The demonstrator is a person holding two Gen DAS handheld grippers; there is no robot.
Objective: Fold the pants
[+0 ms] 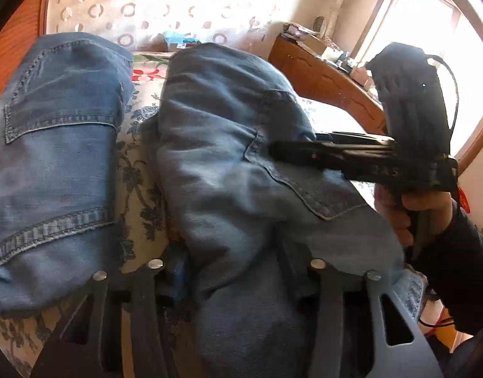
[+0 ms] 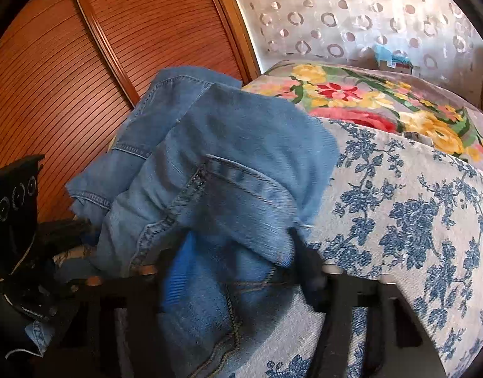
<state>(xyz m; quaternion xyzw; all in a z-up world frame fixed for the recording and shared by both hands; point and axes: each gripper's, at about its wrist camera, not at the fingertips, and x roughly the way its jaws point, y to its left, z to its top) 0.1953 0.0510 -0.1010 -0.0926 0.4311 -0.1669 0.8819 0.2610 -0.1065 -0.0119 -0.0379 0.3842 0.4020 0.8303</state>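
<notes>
Blue jeans (image 1: 216, 119) lie bunched on a bed, with a back pocket facing up on each of two humps. At the bottom of the left wrist view, my left gripper (image 1: 232, 261) is shut on a thick fold of the denim. My right gripper (image 1: 276, 152) reaches in from the right in a person's hand (image 1: 424, 208), its tips buried in the denim by a pocket. In the right wrist view the jeans (image 2: 241, 132) fill the middle, and my right gripper (image 2: 241, 264) is shut on a seamed fold between its blue pad (image 2: 175, 267) and its dark finger. My left gripper (image 2: 68, 226) shows at the left edge.
The bed has a blue floral cover (image 2: 414, 220) and a bright flowered blanket (image 2: 351, 94) at its far end. A slatted wooden wardrobe (image 2: 83, 63) stands on the left. A cluttered wooden cabinet (image 1: 323, 72) and a bright window (image 1: 424, 31) are on the right.
</notes>
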